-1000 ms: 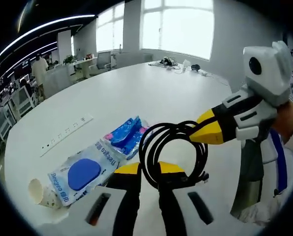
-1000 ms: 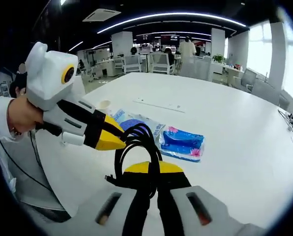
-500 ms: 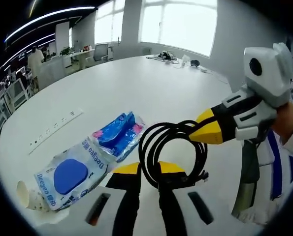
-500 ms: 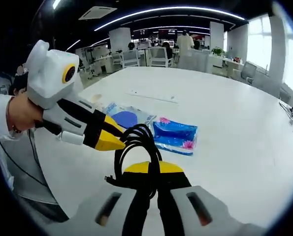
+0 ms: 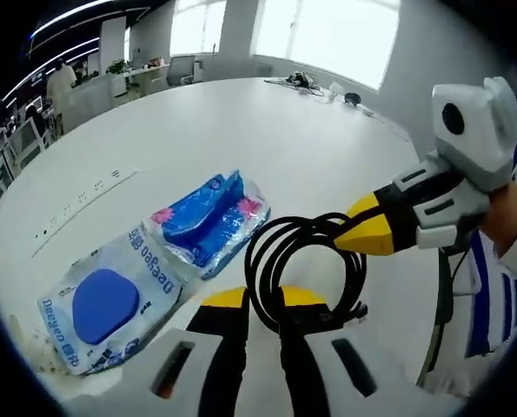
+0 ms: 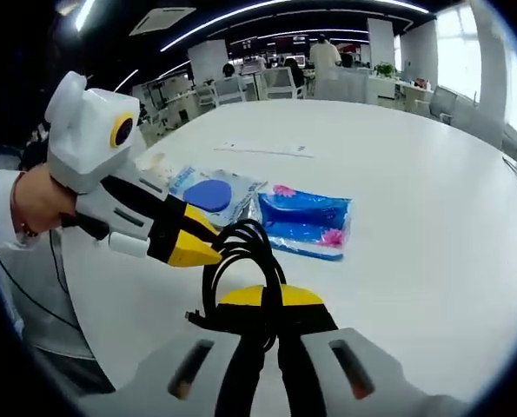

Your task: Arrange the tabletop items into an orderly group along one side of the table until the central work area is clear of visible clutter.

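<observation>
A coiled black cable (image 5: 303,226) hangs above the white table (image 5: 267,130) with both grippers shut on it. My left gripper (image 5: 262,300) clamps the coil's lower part. My right gripper (image 5: 362,233) comes in from the right and pinches its upper right side. In the right gripper view the cable (image 6: 249,239) rises from my right gripper (image 6: 267,300), and the left gripper (image 6: 197,246) bites it from the left. Beyond the coil lie a blue tissue pack (image 5: 208,221) (image 6: 306,221) and a wipes pack with a blue round lid (image 5: 106,295) (image 6: 210,193), side by side.
A socket strip (image 5: 76,208) (image 6: 262,149) is set into the table past the packs. A pale crumpled cup (image 6: 158,162) lies by the wipes pack. Small clutter (image 5: 301,80) sits at the table's far end. A person's sleeve (image 5: 493,295) is at the near edge.
Both cameras have moved a little closer to the two packs, which look larger now. Both grippers keep the same hold on the cable coil.
</observation>
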Tool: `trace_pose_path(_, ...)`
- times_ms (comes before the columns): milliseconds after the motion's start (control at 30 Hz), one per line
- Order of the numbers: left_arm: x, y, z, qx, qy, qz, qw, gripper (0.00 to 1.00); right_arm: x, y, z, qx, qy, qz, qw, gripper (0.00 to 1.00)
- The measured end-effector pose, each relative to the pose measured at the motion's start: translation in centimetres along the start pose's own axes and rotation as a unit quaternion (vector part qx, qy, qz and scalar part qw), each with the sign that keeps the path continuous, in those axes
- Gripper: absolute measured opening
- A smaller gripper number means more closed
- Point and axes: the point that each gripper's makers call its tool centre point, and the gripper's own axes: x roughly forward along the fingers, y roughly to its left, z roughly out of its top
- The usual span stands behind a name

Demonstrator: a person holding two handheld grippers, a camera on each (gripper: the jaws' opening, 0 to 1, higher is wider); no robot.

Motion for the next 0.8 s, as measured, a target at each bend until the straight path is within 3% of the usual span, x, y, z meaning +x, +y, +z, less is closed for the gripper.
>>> trace_pose_path(300,2.5,0.5,-1.2,-0.017,0.028,-0.005,0.9994,0.10,2.0,-1.2,-1.6,0.012,0.022,0.003,0.9997,0.01)
trace_pose_path(800,4.2,1.0,-2.0,-0.050,0.039,-0.005,0.9980,0.09,4.0,-2.7,-3.0,0.033,0.040,-0.005,0.9987,0.03)
